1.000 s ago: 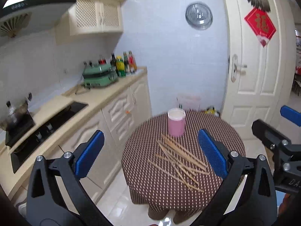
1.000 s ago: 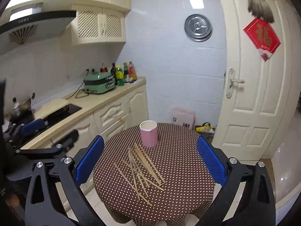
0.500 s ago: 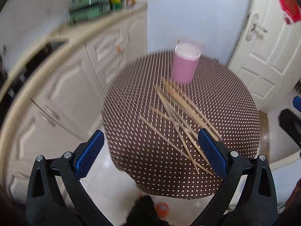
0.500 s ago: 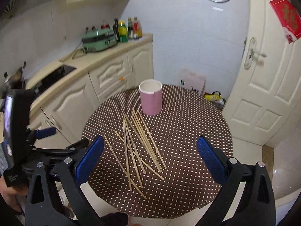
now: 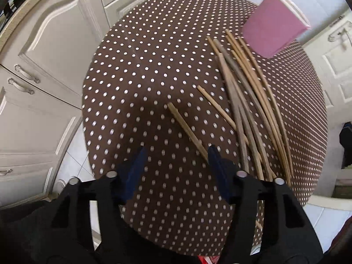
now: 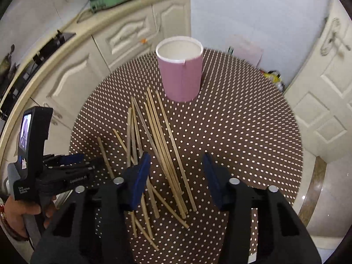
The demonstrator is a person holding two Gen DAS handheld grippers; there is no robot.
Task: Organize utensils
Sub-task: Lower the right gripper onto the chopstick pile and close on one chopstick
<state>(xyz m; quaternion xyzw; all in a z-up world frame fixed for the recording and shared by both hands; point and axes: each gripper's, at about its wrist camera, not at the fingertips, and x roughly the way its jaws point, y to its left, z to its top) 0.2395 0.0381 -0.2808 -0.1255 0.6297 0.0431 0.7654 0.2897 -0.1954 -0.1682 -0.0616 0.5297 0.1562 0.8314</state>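
While both claws point steeply down at a round table (image 6: 253, 132) under a brown dotted cloth, their jaws are closing with nothing pinched yet. Wooden chopsticks (image 6: 158, 138) lie scattered flat on the cloth, in front of an upright pink cup (image 6: 181, 74) with a white inside. In its own view the left gripper (image 5: 176, 154) has one chopstick (image 5: 187, 129) running under its right finger. Several chopsticks lie between the fingers of the right gripper (image 6: 176, 160), apart from the pads. A hand (image 6: 22, 211) holds the left gripper's handle.
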